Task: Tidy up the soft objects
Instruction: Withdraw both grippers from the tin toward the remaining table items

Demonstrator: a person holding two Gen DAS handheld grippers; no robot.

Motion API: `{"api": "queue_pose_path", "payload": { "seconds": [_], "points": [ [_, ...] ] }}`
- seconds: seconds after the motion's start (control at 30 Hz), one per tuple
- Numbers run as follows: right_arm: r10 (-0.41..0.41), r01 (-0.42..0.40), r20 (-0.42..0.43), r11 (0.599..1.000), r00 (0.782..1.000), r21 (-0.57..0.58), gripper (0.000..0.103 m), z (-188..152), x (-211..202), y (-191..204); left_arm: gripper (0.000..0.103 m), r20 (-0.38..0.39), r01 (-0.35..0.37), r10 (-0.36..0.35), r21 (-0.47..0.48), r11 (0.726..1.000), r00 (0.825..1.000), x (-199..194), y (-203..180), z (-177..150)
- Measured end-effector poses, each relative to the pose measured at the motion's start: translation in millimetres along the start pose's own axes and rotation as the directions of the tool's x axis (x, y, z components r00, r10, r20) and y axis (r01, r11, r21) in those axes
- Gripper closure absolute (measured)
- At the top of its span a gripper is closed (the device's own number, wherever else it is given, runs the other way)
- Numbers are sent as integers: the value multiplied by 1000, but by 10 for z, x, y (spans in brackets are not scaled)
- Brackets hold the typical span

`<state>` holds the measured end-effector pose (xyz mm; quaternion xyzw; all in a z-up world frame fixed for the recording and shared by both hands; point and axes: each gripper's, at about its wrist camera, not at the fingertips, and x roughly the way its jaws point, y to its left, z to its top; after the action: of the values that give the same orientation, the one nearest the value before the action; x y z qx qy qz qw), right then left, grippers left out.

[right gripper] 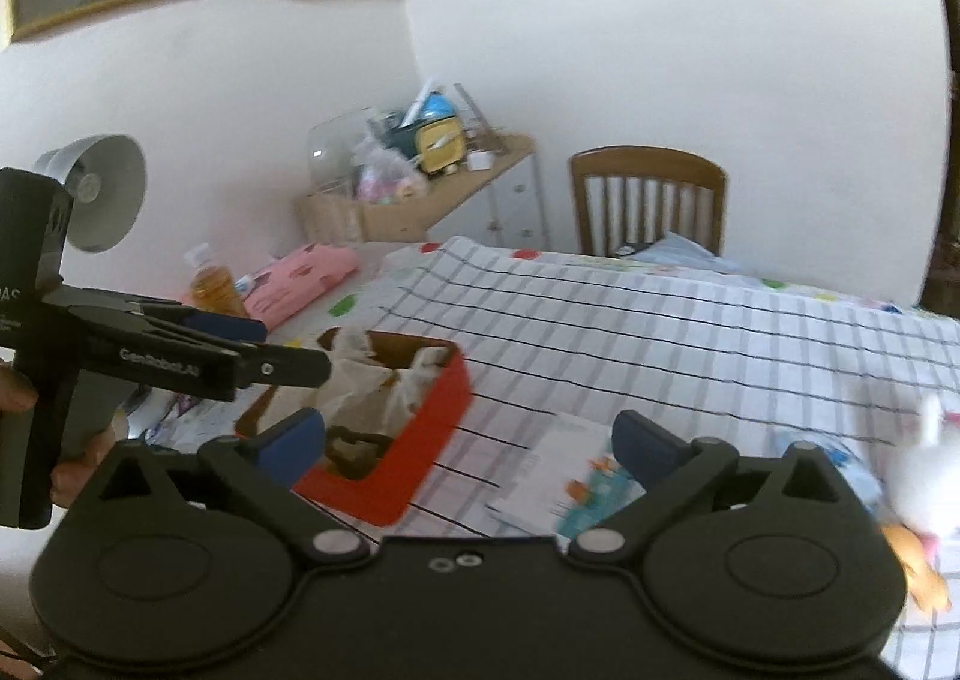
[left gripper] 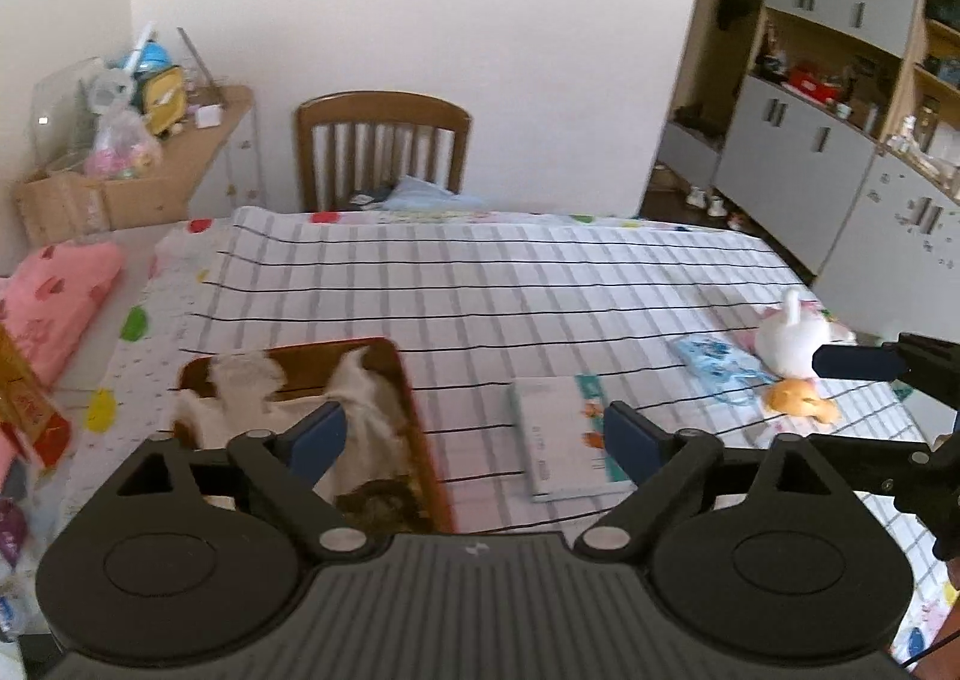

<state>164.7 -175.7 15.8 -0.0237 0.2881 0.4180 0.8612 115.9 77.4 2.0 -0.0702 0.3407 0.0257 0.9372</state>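
Both grippers stand wide with nothing between their blue pads. In the left wrist view the left gripper (left gripper: 474, 434) hangs over the near edge of the table (left gripper: 540, 284), which wears a white cloth with black grid lines. At about 9 o'clock from its fingertips sits the red tray (left gripper: 414, 398), holding white plush (left gripper: 252, 380) and something brown and furry at its near end; the left pad overlaps the tray in the picture, but I cannot tell if it touches. At 1 o'clock lies a booklet (left gripper: 558, 434), flat on the cloth. Further toward 2 o'clock a white soft toy (left gripper: 786, 335) stands beside a blue packet (left gripper: 714, 359), with an orange plush (left gripper: 801, 401) just in front of it. The right gripper (left gripper: 858, 361) pokes in from 3 o'clock, near the white toy. In the right wrist view the right gripper (right gripper: 468, 440) looks across the same table, the tray (right gripper: 438, 416) at 10 o'clock, the booklet (right gripper: 540, 470) at 1 o'clock, the white toy (right gripper: 924, 476) blurred at 3 o'clock. The left gripper (right gripper: 288, 350) reaches in from 9 o'clock, held by a hand (right gripper: 78, 458), its tip over the tray's far corner. A chair (left gripper: 384, 152) stands at 12 o'clock
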Motion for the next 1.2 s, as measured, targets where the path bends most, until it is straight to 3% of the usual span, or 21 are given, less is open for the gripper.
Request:
{"api": "queue_pose_path", "payload": {
  "seconds": [0.33,0.57,0.9,1.2],
  "points": [
    [-119,121,-25,989,993,89,0,-389,-283,-516,2,-33,102,-101,37,994,994,358,-511,-24],
    [-196,202,-73,974,978,103,0,-642,-371,-841,2,-122,168,-165,16,986,979,755,-818,-131],
    [-292,314,-163,941,942,125,4,-922,-285,-1342,2,-194,163,-149,59,985,970,1278,-1282,-326],
    [-295,321,-256,945,921,69,16,-1090,1,-1604,2,-228,162,-130,126,979,965,1603,-1663,-474]
  ]
}}
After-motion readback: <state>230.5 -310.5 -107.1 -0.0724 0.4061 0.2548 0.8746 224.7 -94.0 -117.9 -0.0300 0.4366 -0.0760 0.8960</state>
